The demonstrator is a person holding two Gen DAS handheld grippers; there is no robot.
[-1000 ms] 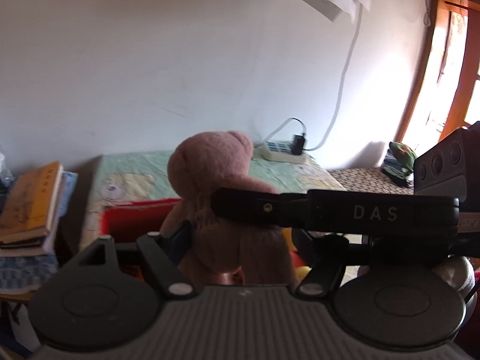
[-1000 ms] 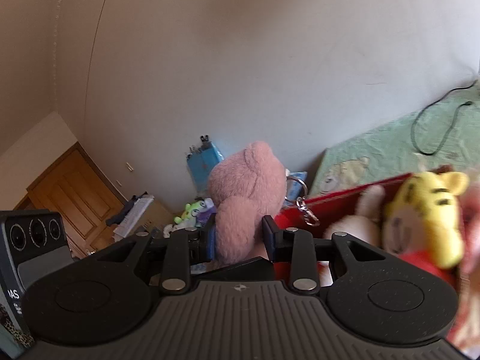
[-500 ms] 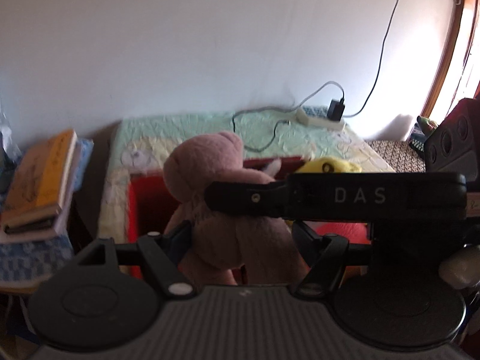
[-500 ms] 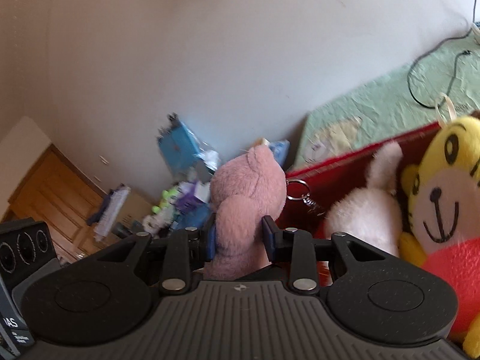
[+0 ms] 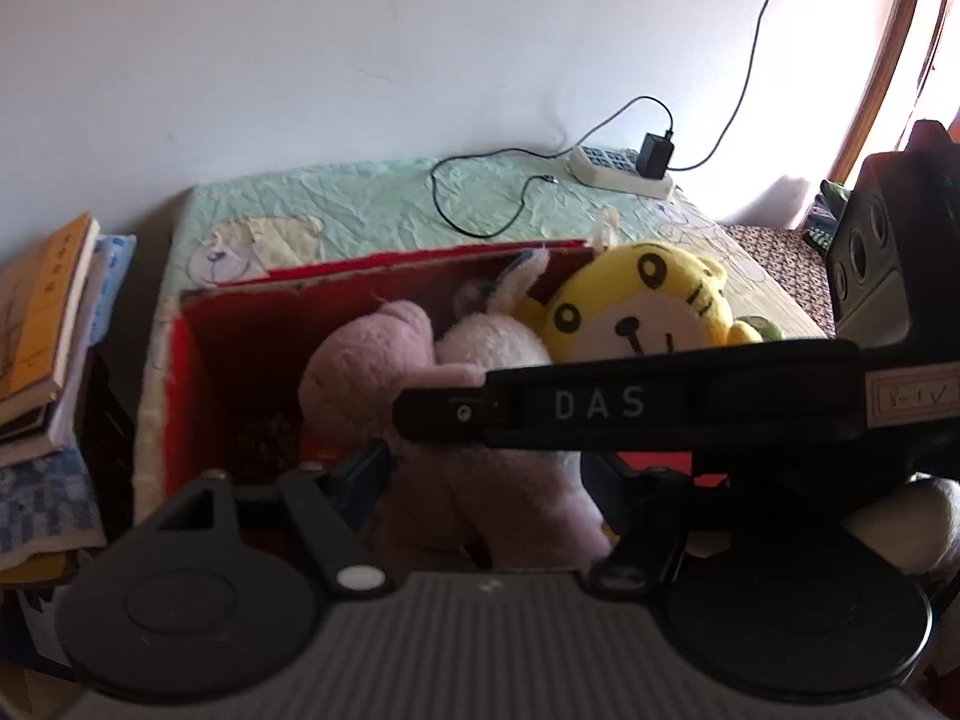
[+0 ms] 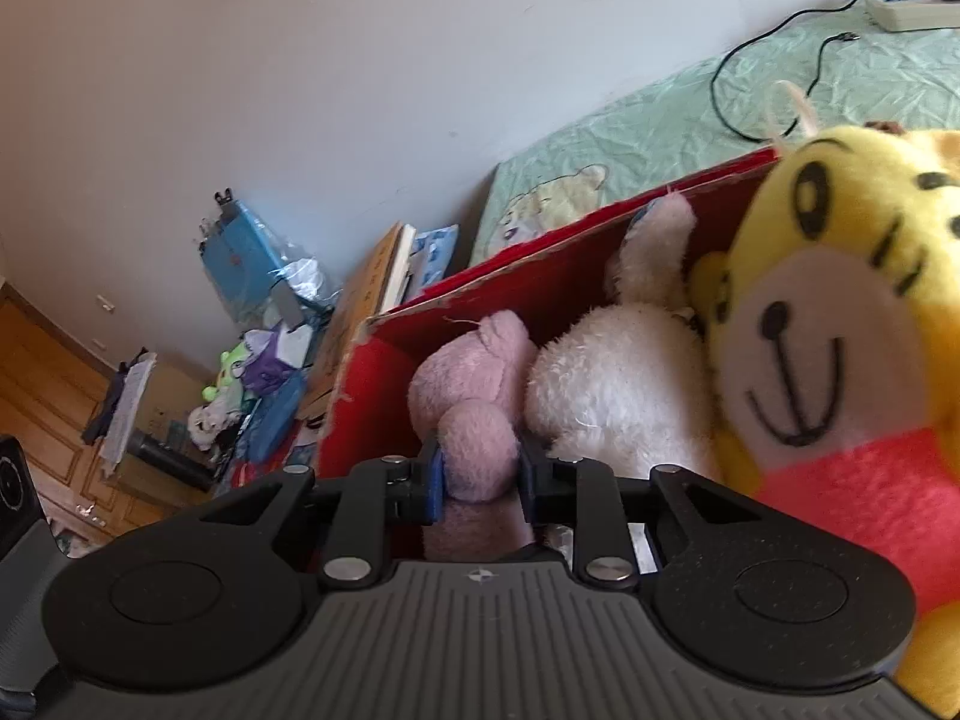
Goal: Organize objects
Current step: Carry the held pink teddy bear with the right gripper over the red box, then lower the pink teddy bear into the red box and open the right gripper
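Pink bear [image 6: 474, 402] now down in red box [image 6: 384, 360] (jaws both sides gripping, right's just tightened).

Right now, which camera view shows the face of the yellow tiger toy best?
The right wrist view: the yellow tiger toy fills its right side, with eyes, nose and mouth all unobstructed. In the left wrist view the same toy is smaller and farther, and the right gripper's black body crosses in front, hiding everything below its mouth.

Both claws [image 5: 480, 480] [image 6: 480, 474] clamped, right tightening
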